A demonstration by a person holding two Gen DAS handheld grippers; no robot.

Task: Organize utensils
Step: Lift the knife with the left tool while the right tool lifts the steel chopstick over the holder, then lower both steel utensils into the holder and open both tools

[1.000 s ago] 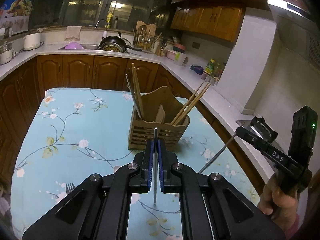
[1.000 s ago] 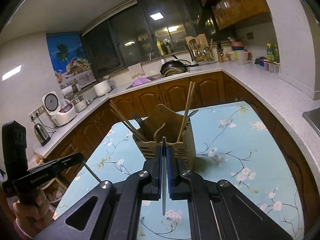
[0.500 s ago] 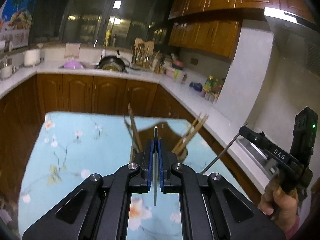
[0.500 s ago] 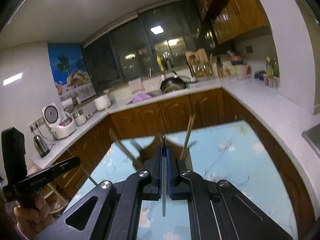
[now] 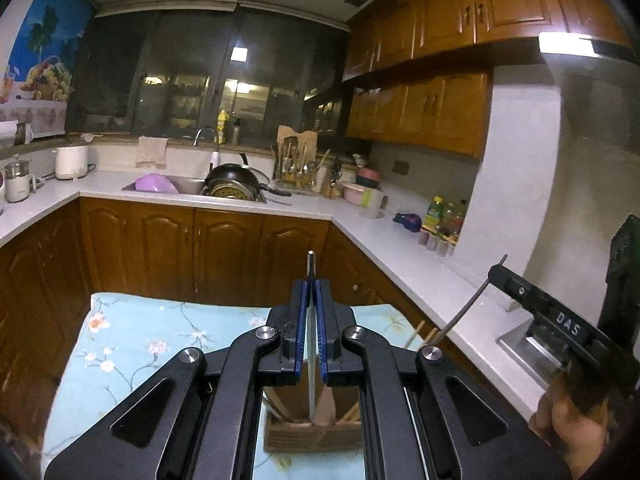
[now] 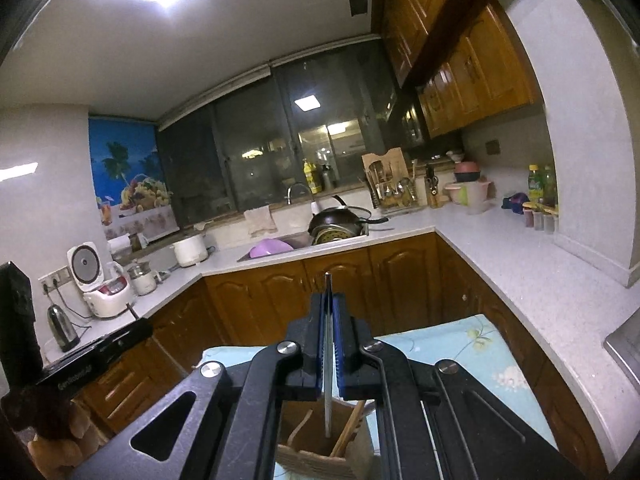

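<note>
While each gripper is clamped on a thin metal utensil, the step in hand is judged to be carrying both pieces to the wooden holder [image 5: 312, 436]. The left gripper [image 5: 311, 284] pinches a flat steel handle [image 5: 311, 264] that projects toward 12 o'clock past the blue pads [image 5: 303, 320]; the right gripper [image 6: 328, 300] grips a similar steel strip [image 6: 328, 400] whose lower end hangs over the holder's open top. The holder, a slatted box with chopsticks [image 6: 350, 426] inside, stands on the floral cloth [image 5: 132, 344] at 6 o'clock in both views. The next move calls for tipping each utensil downward over a free compartment before release. The steel is smooth and rigid; the wood is matte.
</note>
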